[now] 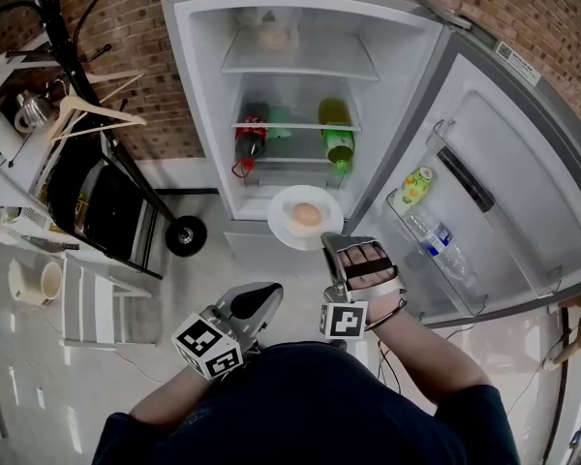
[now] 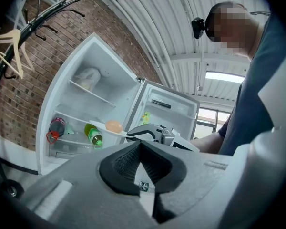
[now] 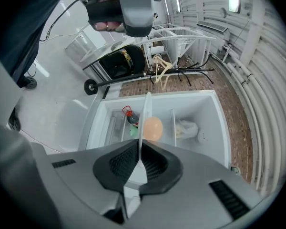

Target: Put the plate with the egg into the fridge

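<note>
A white fridge (image 1: 300, 95) stands open against a brick wall, seen from above by the person in front of it. Its top shelf holds one pale, bag-like bundle (image 1: 274, 35); what is in it cannot be made out. The glass shelf below carries a dark bottle with a red cap (image 1: 250, 141) on the left, a small green item (image 1: 279, 124) just beside it, and a green bottle (image 1: 337, 139) on the right. The fridge door (image 1: 523, 172) is swung wide to the right, and its lower bin holds a clear plastic bottle (image 1: 441, 245) lying aslant and a yellow-green bottle (image 1: 416, 187) near the hinge. The right gripper (image 1: 331, 242) reaches toward the opening with its jaws pinching the near rim of a round white plate (image 1: 305, 218), which hangs level in the air just in front of the fridge's lower part, not yet on any shelf. The left gripper (image 1: 269, 294) is held lower and to the left, apart from the plate, its jaws pressed together with nothing between them. A single tan egg (image 1: 308, 215) rests at the middle of the plate.
</note>
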Demonstrator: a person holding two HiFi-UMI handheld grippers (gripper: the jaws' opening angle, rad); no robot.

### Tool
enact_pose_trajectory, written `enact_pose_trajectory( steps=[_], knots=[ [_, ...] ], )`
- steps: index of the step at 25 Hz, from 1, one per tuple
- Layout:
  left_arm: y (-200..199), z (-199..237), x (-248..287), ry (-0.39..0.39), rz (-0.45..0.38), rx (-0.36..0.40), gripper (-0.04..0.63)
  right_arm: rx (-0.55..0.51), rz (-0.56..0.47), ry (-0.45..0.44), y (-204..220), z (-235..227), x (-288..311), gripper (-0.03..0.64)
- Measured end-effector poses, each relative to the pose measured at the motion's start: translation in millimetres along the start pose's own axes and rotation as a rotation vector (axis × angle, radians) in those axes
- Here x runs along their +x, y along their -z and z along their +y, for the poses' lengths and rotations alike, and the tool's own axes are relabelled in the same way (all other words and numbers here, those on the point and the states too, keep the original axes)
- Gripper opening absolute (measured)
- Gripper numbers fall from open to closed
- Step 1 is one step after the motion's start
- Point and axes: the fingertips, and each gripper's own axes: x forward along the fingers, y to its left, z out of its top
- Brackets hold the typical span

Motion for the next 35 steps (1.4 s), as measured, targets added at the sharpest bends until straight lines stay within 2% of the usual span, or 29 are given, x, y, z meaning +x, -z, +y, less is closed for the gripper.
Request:
enact_pose_trajectory(
  steps=[7, 14, 24, 35],
  knots=[
    [-10, 10, -35, 0.037, 0.003, 0.048, 0.000, 0.023, 0.039, 0.000, -30, -3, 15, 0.021],
    [-21, 29, -65, 0.058, -0.004, 0.048, 0.000, 0.038, 0.082, -0.004, -54, -9, 32, 0.021],
    [-28, 58, -64, 0.024, -0.001, 0.047, 0.000, 0.022, 0.076, -0.008, -62, -16, 72, 0.021],
    [-46, 107, -29, -0.073, -0.005, 0.043, 0.000, 0.027, 0.033, -0.001, -48, -40, 167, 0.021]
  ],
)
